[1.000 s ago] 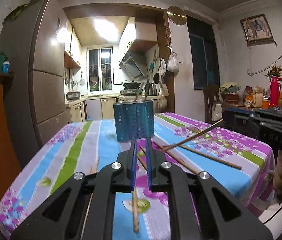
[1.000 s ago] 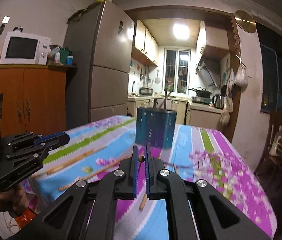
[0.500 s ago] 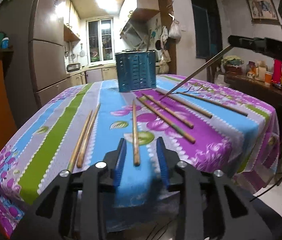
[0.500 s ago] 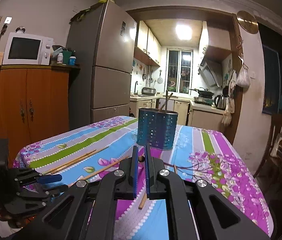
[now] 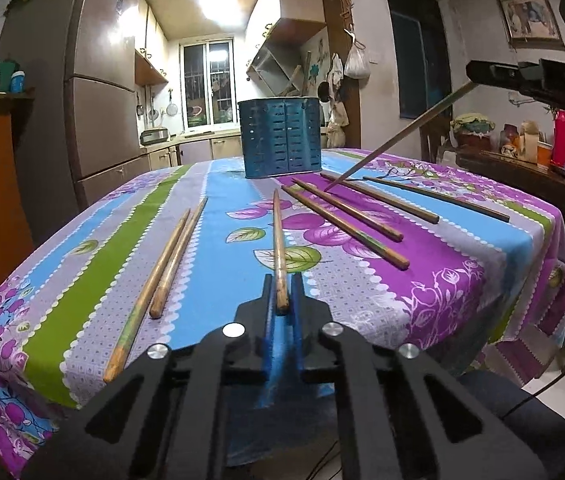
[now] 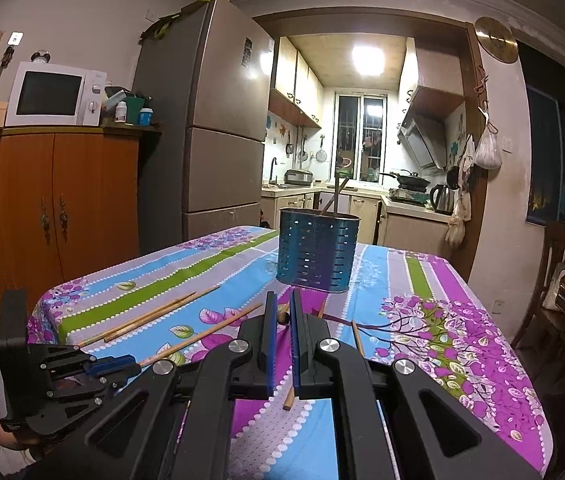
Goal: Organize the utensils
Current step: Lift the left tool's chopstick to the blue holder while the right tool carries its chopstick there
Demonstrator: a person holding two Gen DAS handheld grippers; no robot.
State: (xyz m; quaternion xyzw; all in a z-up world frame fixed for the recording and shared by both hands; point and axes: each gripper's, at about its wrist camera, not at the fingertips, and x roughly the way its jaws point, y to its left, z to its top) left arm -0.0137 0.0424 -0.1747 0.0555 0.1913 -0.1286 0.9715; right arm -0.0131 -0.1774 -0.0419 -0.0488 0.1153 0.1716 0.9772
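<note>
We had the left gripper (image 5: 281, 300) pinched on the near end of a pale chopstick (image 5: 278, 240) that lay flat on the flowered tablecloth (image 5: 94, 264), and the right gripper (image 6: 281, 320) clamped on a darker chopstick (image 5: 398, 136), its tip slanting down toward the cloth. The blue slotted holder (image 6: 316, 252) stood near the far end of the table, a couple of sticks already in it. To do this lift well, we judged, the left needed to raise its stick level before swinging toward the holder, because an end grip lets the far tip droop and drag. Loose chopsticks lay either side: a pair (image 5: 162, 264) to the left, four more (image 5: 346, 224) to the right. How deep the pads bit, our own fingers hid, and the holder's inside stayed out of sight
</note>
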